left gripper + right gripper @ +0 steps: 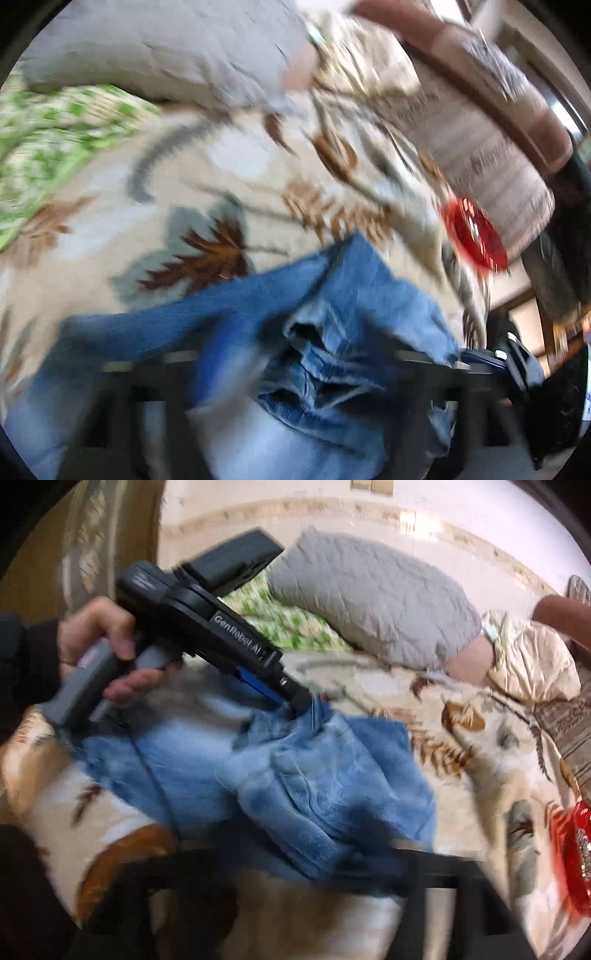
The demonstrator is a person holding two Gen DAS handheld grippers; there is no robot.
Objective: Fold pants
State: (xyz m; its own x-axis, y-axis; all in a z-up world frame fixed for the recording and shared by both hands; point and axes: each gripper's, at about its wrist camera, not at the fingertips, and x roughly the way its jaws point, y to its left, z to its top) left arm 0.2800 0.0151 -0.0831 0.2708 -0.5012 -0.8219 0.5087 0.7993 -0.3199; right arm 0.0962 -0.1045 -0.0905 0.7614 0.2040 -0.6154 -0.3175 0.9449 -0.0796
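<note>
Blue denim pants (332, 314) lie bunched on a leaf-patterned bedspread (221, 166); they also show in the right wrist view (295, 768). My left gripper (299, 705), seen in the right wrist view, is shut on the pants' upper edge. In its own view the left gripper (295, 369) is buried in blurred denim. My right gripper (369, 853) is a dark blur at the pants' lower edge and seems closed on the cloth. Both views are motion-blurred.
A grey quilted pillow (369, 602) and a green patterned cloth (280, 624) lie at the far side. A red packet (569, 853) lies at the right of the bedspread. A striped brown cushion (480, 122) lies beyond it.
</note>
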